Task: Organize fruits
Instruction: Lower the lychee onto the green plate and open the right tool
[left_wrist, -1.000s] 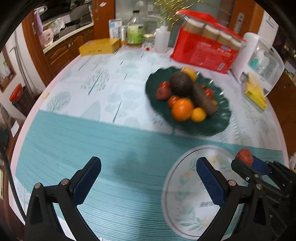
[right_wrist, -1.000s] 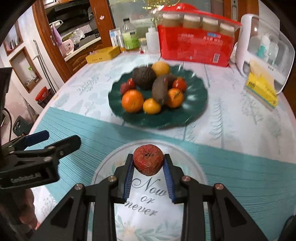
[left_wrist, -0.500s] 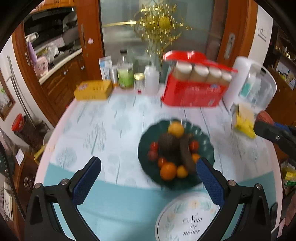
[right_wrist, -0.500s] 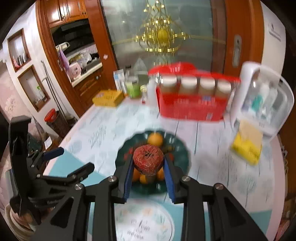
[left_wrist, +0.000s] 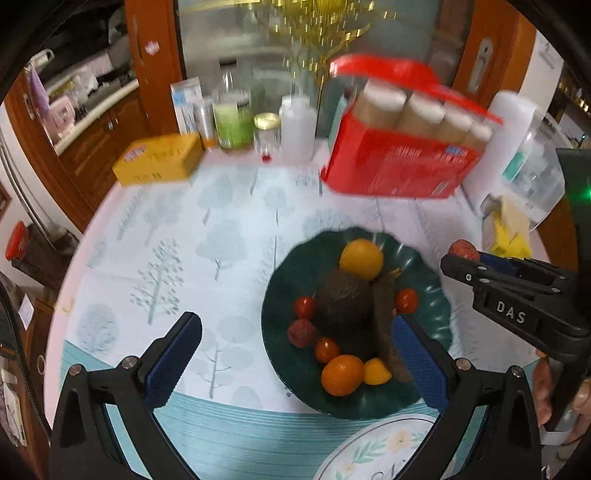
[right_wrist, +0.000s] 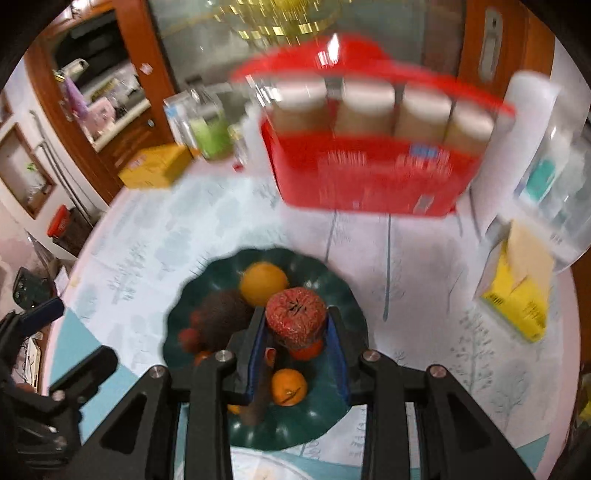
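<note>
- A round table (left_wrist: 221, 206) in a tree-print cloth has bare cloth left of the dark green plate (right_wrist: 343, 295) of fruit.
- The left gripper (left_wrist: 295, 354) gapes wide, holding nothing, over the plate's near edge.
- The right gripper (right_wrist: 297, 328) clamps a wrinkled red fruit (right_wrist: 295, 317) above the plate, angled steeply down.

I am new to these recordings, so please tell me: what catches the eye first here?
First, the wrinkled red fruit clamped in the right hand-held gripper, above the dark green plate heaped with fruit. Behind the plate, at the table's far side, stands a bright red box of white-capped jars. The left hand-held gripper is open and empty.
</note>
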